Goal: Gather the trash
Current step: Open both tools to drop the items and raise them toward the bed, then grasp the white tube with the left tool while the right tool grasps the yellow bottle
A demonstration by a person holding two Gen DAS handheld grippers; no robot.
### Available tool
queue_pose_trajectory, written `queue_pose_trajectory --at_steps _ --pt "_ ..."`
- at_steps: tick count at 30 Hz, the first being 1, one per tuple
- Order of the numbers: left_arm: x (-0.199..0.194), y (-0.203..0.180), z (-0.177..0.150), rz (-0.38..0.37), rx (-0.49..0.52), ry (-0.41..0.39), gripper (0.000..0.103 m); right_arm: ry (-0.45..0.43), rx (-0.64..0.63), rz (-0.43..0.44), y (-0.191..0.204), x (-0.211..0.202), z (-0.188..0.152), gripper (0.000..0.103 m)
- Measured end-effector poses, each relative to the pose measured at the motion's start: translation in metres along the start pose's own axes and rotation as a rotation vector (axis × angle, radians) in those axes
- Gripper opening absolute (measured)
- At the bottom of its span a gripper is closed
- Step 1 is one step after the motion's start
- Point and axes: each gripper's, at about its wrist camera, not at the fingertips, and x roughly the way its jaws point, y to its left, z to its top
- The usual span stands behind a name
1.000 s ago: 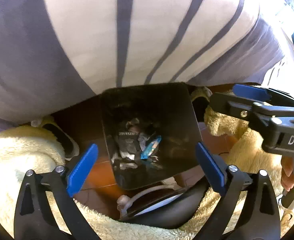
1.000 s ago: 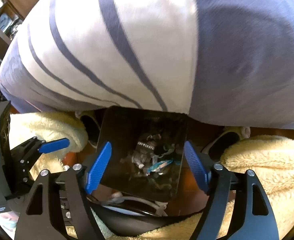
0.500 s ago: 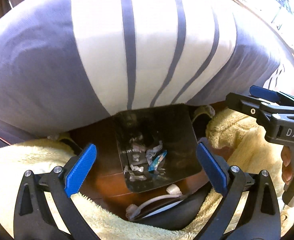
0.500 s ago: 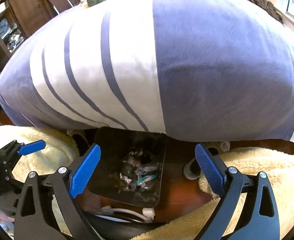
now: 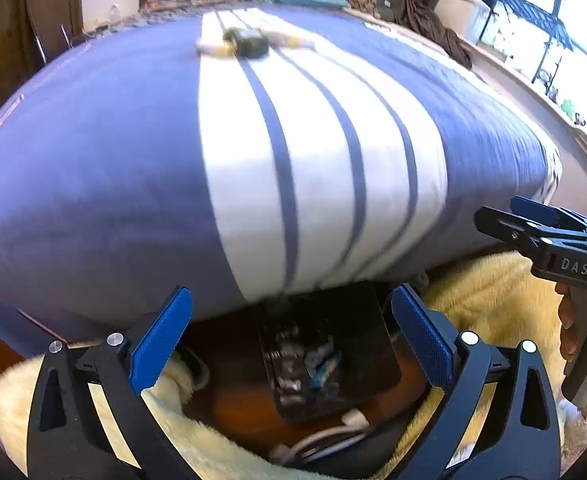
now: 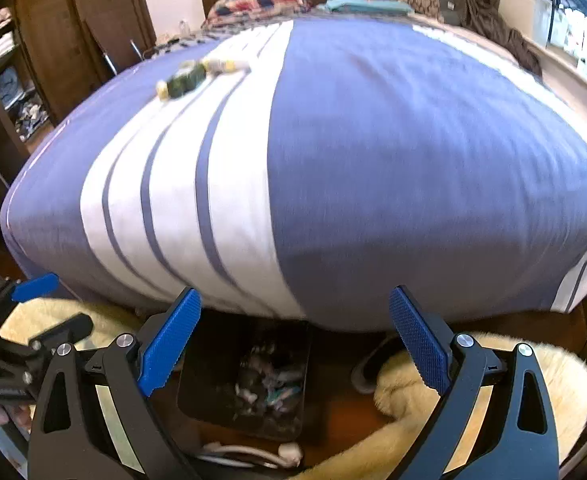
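Beside the bed (image 6: 373, 160), both claws (image 5: 291, 332) (image 6: 293, 334) gape wide, empty.

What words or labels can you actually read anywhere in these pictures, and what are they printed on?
"DAS": white letters on the black body of the right gripper, at the right edge of the left wrist view; the word runs out of frame.
Wrappers in the black trash bin on the floor: any print is too blurred to read.
Small items lying on the striped bedspread: too small and blurred to read.
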Motion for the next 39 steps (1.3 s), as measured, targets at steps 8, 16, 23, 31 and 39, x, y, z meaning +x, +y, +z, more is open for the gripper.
queue_pose_trajectory --at_steps 8,16,23,31,39 --pt "0.002 0.024 0.054 0.054 -0.011 -0.054 0.095 -0.065 -0.029 -0.022 0.003 0.004 0.056 0.095" --pt "0.023 0.044 0.102 0.103 -0.016 -0.06 0.095 -0.058 -0.029 -0.023 0.004 0.037 0.104 0.095" --pt "0.045 0.07 0.144 0.151 -0.038 -0.066 0.095 -0.044 -0.09 -0.031 0.022 0.072 0.144 0.095" --pt "0.079 0.087 0.181 0.151 -0.057 -0.05 0.095 -0.021 -0.18 -0.051 0.049 0.121 0.193 0.088" --pt "0.113 0.087 0.207 0.144 -0.045 -0.028 0.094 -0.003 -0.257 -0.039 0.072 0.157 0.222 0.078"
